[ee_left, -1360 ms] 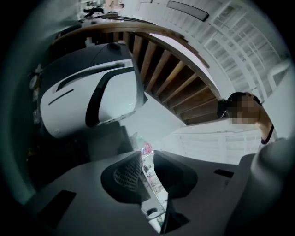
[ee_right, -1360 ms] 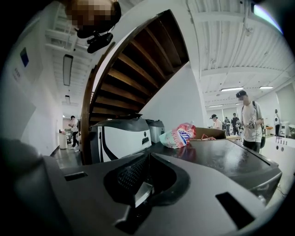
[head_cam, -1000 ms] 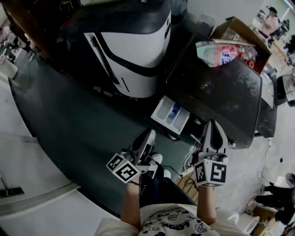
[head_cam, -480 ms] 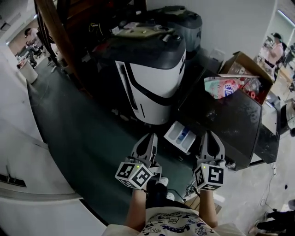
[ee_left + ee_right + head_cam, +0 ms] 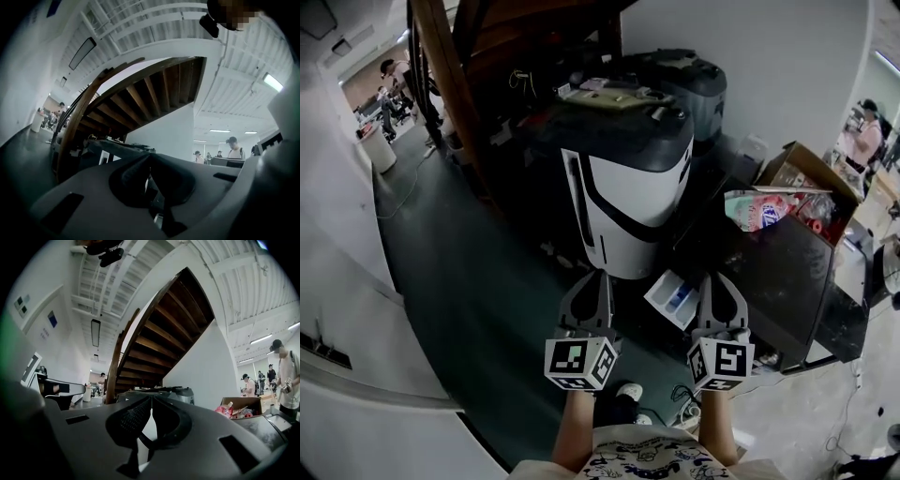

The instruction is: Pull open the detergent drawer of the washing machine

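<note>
The dark front-loading washing machine point(image 5: 783, 267) stands at the right of the head view. Its detergent drawer point(image 5: 673, 295) sticks out toward me, showing white compartments with a blue insert. My left gripper point(image 5: 596, 277) is held level to the left of the drawer, shut on nothing. Just right of the drawer my right gripper point(image 5: 718, 279) is also shut and empty. Neither touches the drawer. In the left gripper view the left gripper point(image 5: 149, 157) has its tips pressed together; the right gripper point(image 5: 151, 400) shows the same in its own view.
A white-and-black top-loading machine point(image 5: 628, 192) stands ahead of the grippers, with another grey one point(image 5: 684, 80) behind. A cardboard box point(image 5: 814, 169) and a detergent bag point(image 5: 757, 211) rest on the washing machine. A wooden staircase point(image 5: 478, 66) rises at the left. People stand far off.
Both grippers rose and came back from the drawer, which stays pulled out. The left gripper rolled upright. The view lifted, taking in more of the room.
</note>
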